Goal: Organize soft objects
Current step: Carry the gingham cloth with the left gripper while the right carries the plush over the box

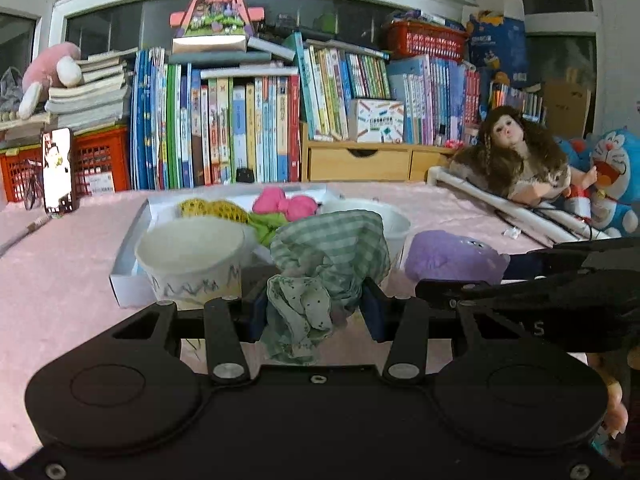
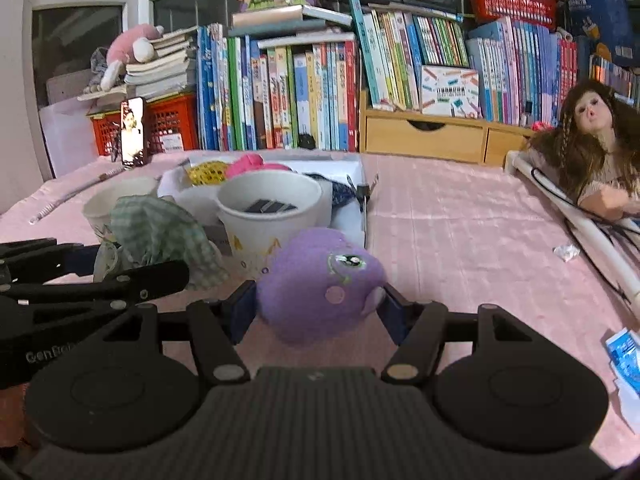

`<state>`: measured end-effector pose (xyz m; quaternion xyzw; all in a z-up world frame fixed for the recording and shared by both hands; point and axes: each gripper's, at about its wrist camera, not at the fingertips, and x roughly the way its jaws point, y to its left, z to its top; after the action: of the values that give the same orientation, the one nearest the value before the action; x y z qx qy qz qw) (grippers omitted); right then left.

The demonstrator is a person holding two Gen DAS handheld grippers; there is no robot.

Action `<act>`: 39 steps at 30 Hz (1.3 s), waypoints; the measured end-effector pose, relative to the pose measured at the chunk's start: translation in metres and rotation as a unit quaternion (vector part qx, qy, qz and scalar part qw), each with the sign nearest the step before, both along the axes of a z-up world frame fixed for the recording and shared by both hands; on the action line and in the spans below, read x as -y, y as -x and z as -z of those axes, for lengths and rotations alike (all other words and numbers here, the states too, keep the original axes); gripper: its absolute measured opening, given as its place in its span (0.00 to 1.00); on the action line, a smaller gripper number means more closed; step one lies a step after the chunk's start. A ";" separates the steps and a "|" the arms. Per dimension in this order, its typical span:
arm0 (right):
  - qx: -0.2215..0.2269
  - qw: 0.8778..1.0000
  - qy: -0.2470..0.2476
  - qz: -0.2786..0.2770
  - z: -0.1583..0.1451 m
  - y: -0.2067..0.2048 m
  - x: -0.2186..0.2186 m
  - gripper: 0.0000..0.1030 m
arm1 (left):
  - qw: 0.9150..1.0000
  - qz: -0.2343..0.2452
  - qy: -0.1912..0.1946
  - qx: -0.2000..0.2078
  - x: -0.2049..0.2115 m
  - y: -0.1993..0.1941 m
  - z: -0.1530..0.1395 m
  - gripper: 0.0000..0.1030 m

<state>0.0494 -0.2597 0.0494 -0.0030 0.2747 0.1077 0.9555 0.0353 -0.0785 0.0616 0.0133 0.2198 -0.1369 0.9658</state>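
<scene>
Green checked cloth [image 1: 320, 276] pinched between left claw [image 1: 316, 312] pads.

Green checked cloth [image 1: 332, 248], purple plush toy [image 2: 320, 284], white paper cups [image 2: 268, 204], pink tablecloth [image 2: 460, 220].

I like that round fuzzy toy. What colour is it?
The round plush toy is purple, clearest from the right wrist.

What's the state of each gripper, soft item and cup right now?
Left gripper: shut on the green cloth.
Green cloth: bunched, held.
Right gripper: shut on the purple plush.
Purple plush: held between the pads.
Near cup: upright, dark flat pieces inside.
Far cup: upright, contents not visible.
White tray: holds yellow and pink soft items.
</scene>
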 end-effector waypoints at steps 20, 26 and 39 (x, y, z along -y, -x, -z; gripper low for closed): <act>0.054 0.999 -0.003 -0.009 -0.047 0.000 -0.011 0.65 | 0.999 -0.026 0.017 0.023 -0.048 -0.016 -0.051 0.43; 0.051 0.999 -0.007 -0.012 -0.049 -0.010 -0.015 0.65 | 0.999 -0.033 0.015 0.019 -0.056 -0.026 -0.053 0.43; 0.031 0.999 -0.009 -0.007 -0.051 -0.043 -0.020 0.65 | 0.999 -0.049 0.023 -0.004 -0.078 -0.068 -0.060 0.43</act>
<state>0.0927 -0.2401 0.0999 0.0005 0.2437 0.1166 0.9628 0.1031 -0.0004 0.1219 -0.0200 0.2212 -0.0940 0.9705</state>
